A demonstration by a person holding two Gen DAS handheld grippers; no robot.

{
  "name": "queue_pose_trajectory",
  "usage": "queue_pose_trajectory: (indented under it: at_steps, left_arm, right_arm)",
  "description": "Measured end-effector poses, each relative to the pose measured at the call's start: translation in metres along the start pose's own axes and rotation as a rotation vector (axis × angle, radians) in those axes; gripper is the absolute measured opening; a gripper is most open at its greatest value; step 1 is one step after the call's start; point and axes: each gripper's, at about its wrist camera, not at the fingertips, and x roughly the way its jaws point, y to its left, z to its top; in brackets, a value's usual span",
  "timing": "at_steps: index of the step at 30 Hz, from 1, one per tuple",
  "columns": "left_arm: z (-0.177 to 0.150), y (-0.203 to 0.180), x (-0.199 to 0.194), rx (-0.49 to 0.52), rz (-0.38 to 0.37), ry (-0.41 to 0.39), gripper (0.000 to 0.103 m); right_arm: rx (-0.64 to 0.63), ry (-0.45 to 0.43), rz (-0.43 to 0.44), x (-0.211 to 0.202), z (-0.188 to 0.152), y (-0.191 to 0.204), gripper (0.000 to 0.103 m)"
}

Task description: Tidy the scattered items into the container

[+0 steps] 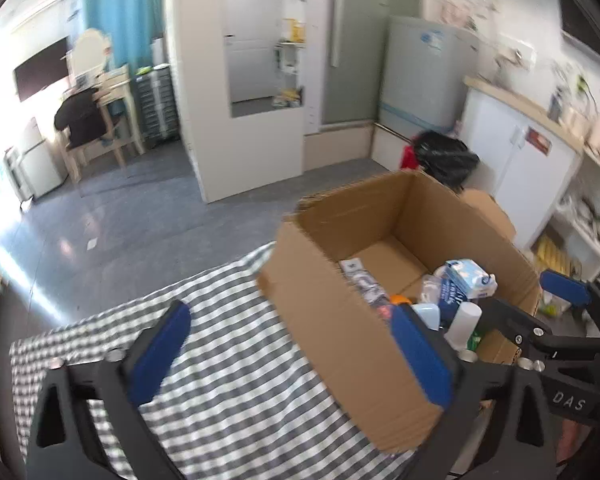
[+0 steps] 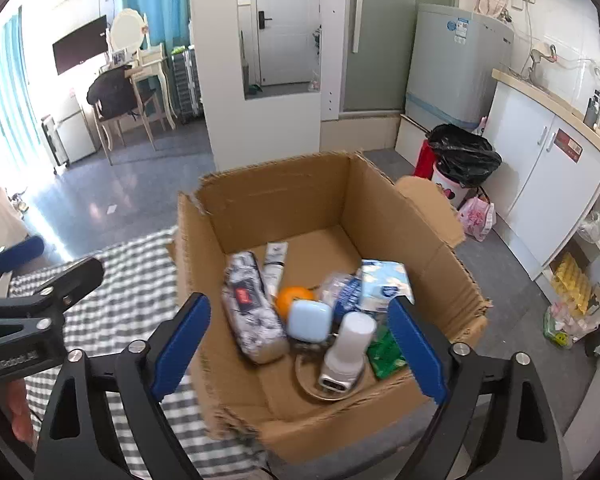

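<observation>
An open cardboard box (image 2: 280,200) stands at the edge of a table under a grey-and-white checked cloth (image 2: 132,280). Inside lie a patterned pouch (image 2: 248,308), a white tube (image 2: 274,264), an orange (image 2: 294,298), a light blue case (image 2: 309,320), a white bottle (image 2: 350,344), a green packet (image 2: 386,354) and a blue-and-white carton (image 2: 384,280). My right gripper (image 2: 300,340) hangs open over the box, holding nothing. My left gripper (image 1: 296,344) is open and empty over the cloth (image 1: 228,360), at the near left wall of the box (image 1: 332,320).
The floor drops away beyond the table edge. A bin with a black bag (image 2: 464,156) and a pink bag (image 2: 476,216) sit on the floor right of the box. White cabinets (image 2: 540,168) line the right wall. A chair (image 2: 120,100) and desk stand far left.
</observation>
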Motion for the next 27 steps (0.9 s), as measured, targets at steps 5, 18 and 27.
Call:
queue_pose_trajectory:
  at_steps: [5,18,27]
  left_arm:
    - [-0.010,0.035,-0.026,-0.059,0.056,-0.029,0.103]
    - [-0.068,0.111,-0.054,-0.204,0.305,0.032,0.103]
    - [-0.083,0.123,-0.080,-0.299,0.304,0.025,0.103]
  right_arm:
    - [-0.018,0.006,0.033,-0.003,-0.005,0.029,0.094]
    - [-0.136,0.033,0.131,-0.002,-0.026,0.110,0.094]
    - [-0.190,0.014,0.101,-0.021,-0.024,0.113,0.094]
